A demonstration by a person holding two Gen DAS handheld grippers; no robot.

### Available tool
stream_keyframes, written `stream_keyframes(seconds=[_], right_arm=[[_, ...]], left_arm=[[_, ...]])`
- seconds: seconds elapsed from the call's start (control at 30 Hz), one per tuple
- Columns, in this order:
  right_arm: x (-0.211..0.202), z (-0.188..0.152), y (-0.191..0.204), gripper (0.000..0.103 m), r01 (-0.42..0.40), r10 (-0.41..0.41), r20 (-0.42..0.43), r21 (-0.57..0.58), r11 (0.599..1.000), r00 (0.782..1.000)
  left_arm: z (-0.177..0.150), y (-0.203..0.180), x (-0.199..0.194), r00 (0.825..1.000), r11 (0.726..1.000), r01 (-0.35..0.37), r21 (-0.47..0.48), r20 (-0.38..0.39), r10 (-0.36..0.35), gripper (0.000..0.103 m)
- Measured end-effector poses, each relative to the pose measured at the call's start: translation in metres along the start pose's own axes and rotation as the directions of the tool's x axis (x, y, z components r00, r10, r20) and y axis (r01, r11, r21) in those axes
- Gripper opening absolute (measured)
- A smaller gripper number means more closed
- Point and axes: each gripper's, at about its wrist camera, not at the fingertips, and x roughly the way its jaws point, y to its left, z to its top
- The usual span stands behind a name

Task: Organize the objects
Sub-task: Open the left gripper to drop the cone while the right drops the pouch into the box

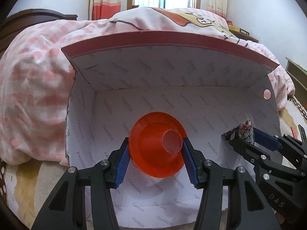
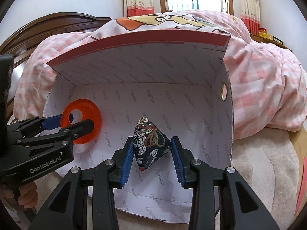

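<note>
Orange cone [image 1: 156,147] clamped in left gripper [image 1: 155,153], pouch [image 2: 151,143] in right gripper [image 2: 152,149]; lower into box [image 1: 172,72] gently before releasing

Orange cone [image 1: 153,151], patterned pouch [image 2: 151,143]; both over box [image 1: 172,99]

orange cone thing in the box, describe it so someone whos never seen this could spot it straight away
Find the open cardboard box lined with white FASHION-print paper, on the bed. Inside it, the left claw grips an orange plastic cone with an open hole at its narrow end. Its neighbour, the dark patterned fabric pouch, is soft and pyramid-shaped.
</note>
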Motion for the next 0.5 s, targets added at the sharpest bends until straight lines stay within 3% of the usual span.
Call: stream_keyframes(seconds=[0.27, 0.43, 0.5], right_arm=[[0.001, -0.003, 0.002, 0.044, -0.010, 0.011, 0.015, -0.011, 1.000, 1.000], [-0.009, -0.003, 0.005, 0.058, -0.010, 0.012, 0.064, -0.024, 1.000, 0.998], [-0.012, -0.003, 0.005, 0.058, -0.010, 0.012, 0.076, -0.021, 1.000, 0.997]], left_arm=[[-0.002, 0.005, 0.005, 1.000, 0.999, 0.008, -0.034, -0.025, -0.009, 0.057], [-0.002, 0.004, -0.003, 1.000, 1.000, -0.007, -0.024, -0.007, 0.006, 0.060], [-0.002, 0.004, -0.007, 1.000, 1.000, -0.014, -0.020, -0.001, 0.014, 0.061]])
